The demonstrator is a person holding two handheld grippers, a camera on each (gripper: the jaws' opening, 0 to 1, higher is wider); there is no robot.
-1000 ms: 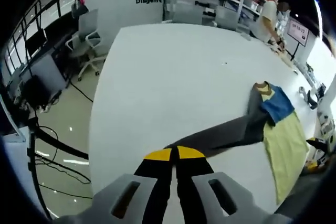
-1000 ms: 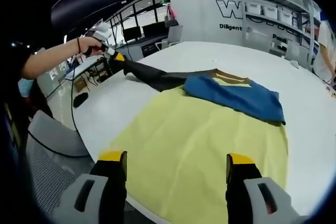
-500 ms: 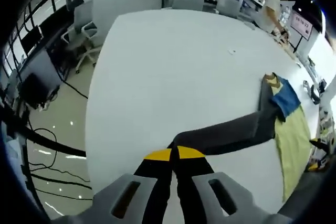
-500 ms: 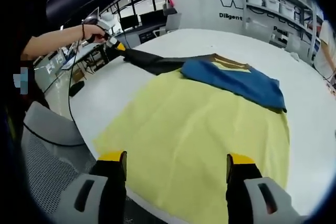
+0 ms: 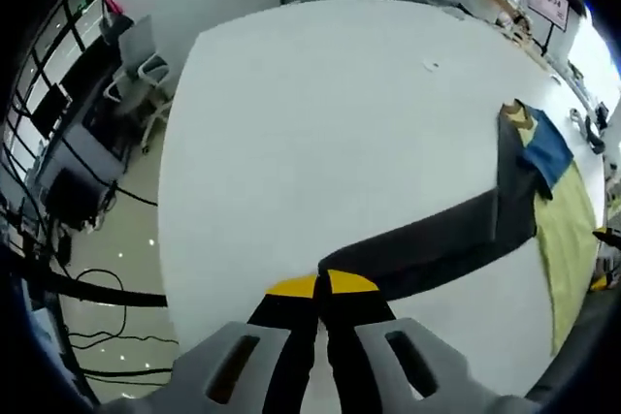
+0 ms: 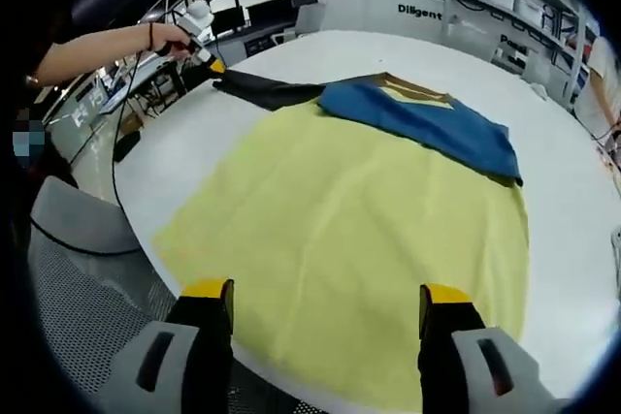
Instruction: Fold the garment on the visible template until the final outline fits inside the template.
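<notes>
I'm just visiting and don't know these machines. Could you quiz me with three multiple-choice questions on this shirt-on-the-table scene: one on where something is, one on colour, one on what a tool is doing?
1. Where does the dark sleeve lie?
A. Stretched flat across the white table
B. Hanging over a chair
C. Rolled up on the floor

2. What colour is the garment's large lower body?
A. Red
B. Pale yellow
C. Green

3. How do the left gripper's jaws stand?
A. Wide apart over bare table
B. Shut on the sleeve's end
C. Shut on a cup

Answers:
1 A, the sleeve runs out flat over the tabletop.
2 B, yellow below the blue shoulder band.
3 B, the yellow tips meet on the dark cuff.
</notes>
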